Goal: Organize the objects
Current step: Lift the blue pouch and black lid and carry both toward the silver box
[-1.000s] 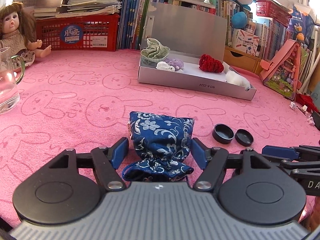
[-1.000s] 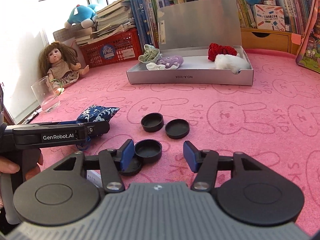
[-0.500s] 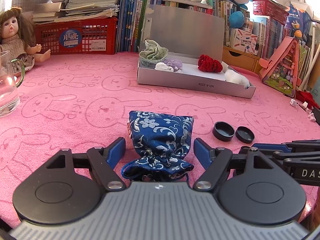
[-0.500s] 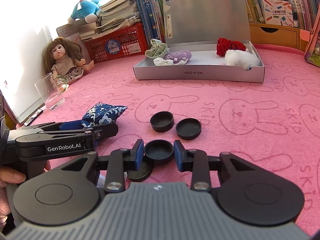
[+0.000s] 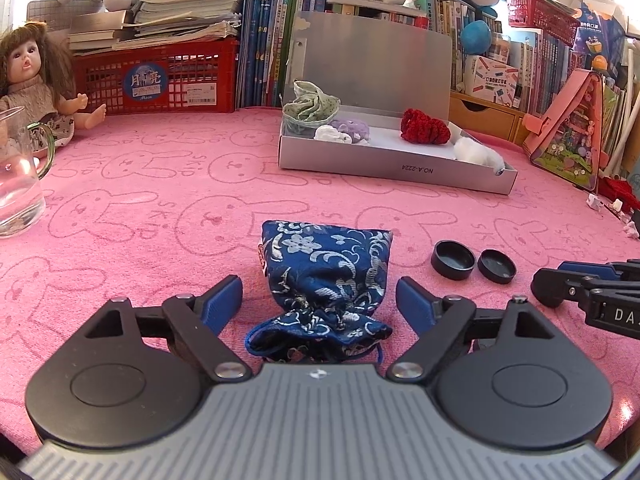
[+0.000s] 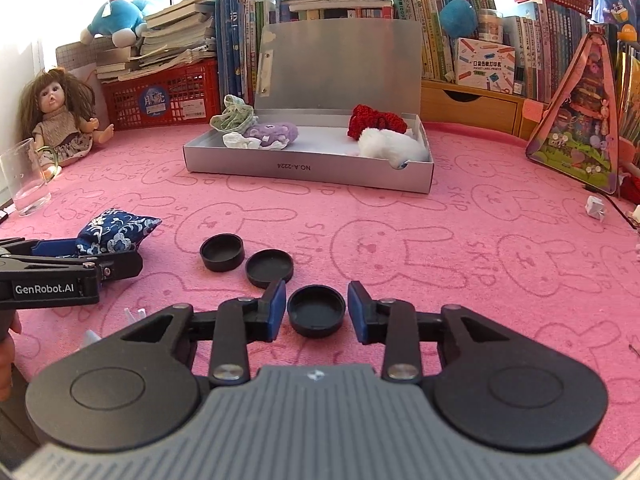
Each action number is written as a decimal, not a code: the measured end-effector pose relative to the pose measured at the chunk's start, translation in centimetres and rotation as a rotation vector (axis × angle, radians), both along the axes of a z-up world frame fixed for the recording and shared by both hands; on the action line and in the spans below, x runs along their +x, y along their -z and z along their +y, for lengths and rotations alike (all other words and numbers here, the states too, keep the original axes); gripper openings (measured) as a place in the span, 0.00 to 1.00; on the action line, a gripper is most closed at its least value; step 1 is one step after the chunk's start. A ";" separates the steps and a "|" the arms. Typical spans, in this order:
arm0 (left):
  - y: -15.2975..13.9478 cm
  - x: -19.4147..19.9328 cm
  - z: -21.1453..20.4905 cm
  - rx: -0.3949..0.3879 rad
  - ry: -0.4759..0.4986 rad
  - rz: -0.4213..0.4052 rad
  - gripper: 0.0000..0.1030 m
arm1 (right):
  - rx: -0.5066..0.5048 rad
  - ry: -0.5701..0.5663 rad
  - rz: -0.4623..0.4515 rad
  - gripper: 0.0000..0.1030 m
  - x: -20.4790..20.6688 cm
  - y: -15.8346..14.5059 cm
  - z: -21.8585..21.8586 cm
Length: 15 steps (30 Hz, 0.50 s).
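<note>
Between right claw [image 6: 317, 309], cap [image 6: 316, 311], unseen leftward

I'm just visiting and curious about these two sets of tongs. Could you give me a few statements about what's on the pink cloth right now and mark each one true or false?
1. The blue patterned pouch lies between the left tongs, whose pads stand clear of it. True.
2. The right tongs are clamped tight on a black cap. False: the cap sits between the pads, with a gap on each side.
3. The silver box has its lid closed. False: the lid stands open.
4. A red knitted item lies inside the box. True.
5. The glass cup lies on its side. False: it stands upright near the doll.
</note>
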<state>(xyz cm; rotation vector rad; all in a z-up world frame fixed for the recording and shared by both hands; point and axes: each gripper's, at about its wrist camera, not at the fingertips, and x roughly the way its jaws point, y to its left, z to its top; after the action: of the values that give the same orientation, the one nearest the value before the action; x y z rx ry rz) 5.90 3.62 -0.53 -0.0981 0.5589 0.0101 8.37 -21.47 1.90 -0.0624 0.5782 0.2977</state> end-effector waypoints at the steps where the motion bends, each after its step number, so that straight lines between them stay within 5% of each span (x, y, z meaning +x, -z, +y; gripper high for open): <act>1: 0.0 0.0 0.0 0.001 -0.001 0.000 0.85 | -0.004 0.002 -0.004 0.56 -0.1 0.1 0.0; 7: 0.0 0.2 -0.2 0.011 -0.012 0.002 0.87 | -0.043 0.014 -0.033 0.62 -0.7 0.7 0.7; 15: 0.4 0.7 -1.3 0.078 -0.033 0.002 0.89 | -0.022 0.046 -0.012 0.57 -0.4 1.2 0.9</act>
<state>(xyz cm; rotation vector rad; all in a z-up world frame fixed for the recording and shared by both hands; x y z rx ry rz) 6.59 2.32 -0.94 -0.0310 0.5585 0.0646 7.95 -20.60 0.70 -0.0725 0.5700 0.2461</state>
